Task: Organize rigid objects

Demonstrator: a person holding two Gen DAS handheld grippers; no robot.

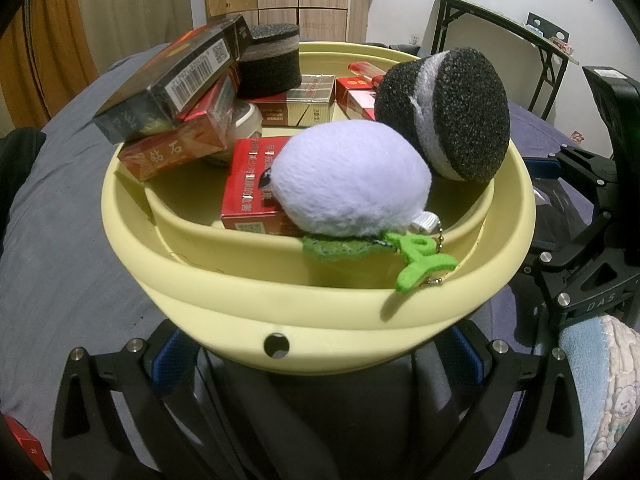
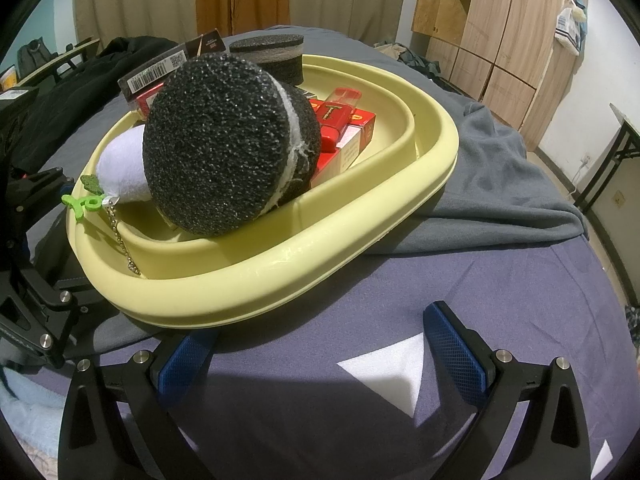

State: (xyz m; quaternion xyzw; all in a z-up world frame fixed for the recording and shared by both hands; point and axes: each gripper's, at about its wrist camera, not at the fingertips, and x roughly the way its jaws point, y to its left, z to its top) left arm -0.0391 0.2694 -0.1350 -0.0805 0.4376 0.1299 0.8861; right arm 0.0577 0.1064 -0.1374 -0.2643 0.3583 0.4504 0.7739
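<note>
A pale yellow basin (image 1: 224, 292) (image 2: 280, 276) sits on the bed, piled with red cigarette boxes (image 1: 248, 184), a dark barcoded box (image 1: 176, 80), a red lighter (image 2: 340, 108), a white plush with green leaves (image 1: 352, 184) and two black round sponges (image 1: 452, 112) (image 2: 216, 140). My left gripper (image 1: 320, 360) is open, its blue-padded fingers either side of the basin's near rim. My right gripper (image 2: 320, 356) is open and empty over the purple bedsheet, just right of the basin; its left fingertip lies under the rim. It also shows in the left wrist view (image 1: 580, 248).
A grey blanket (image 2: 500, 184) lies under the basin's far side. A red box corner (image 1: 24, 448) lies at the lower left. A folding table (image 1: 520, 36) and wooden wardrobes (image 2: 500, 40) stand behind. Dark clothes (image 2: 80, 80) lie at the left.
</note>
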